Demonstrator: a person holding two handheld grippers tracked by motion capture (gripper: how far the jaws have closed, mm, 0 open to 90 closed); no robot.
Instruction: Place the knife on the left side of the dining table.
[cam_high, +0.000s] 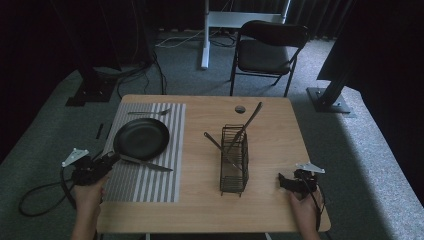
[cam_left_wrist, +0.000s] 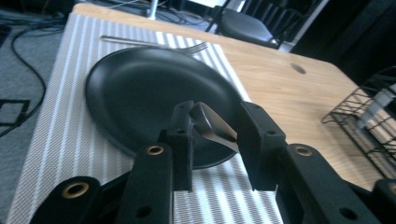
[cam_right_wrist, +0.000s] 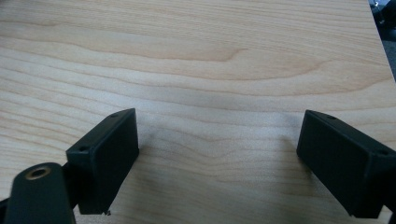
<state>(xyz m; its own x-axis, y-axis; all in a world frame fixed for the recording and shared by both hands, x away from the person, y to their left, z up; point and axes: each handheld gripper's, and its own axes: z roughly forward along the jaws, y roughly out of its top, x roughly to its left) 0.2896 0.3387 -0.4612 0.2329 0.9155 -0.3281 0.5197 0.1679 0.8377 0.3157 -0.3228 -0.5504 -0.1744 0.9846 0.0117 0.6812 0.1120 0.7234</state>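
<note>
On the left side of the wooden table (cam_high: 270, 150) a striped placemat (cam_high: 150, 175) carries a black plate (cam_high: 141, 138), with a fork (cam_high: 148, 112) lying across the mat just beyond the plate's far rim. A knife (cam_high: 147, 163) lies on the mat against the plate's near edge, its blade pointing right and its handle end reaching left. The left gripper (cam_high: 111, 159) sits at the mat's near-left side, and in the left gripper view the knife's handle (cam_left_wrist: 214, 125) stands between the two jaws; the jaws stand parted around it with a gap showing on the left side, so the pads do not clamp it. The right gripper (cam_high: 284, 181) rests low over bare wood at the table's near-right corner, its jaws spread wide with nothing between them. A black wire caddy (cam_high: 234, 160) stands near the table's middle, holding utensils that lean out of it.
</note>
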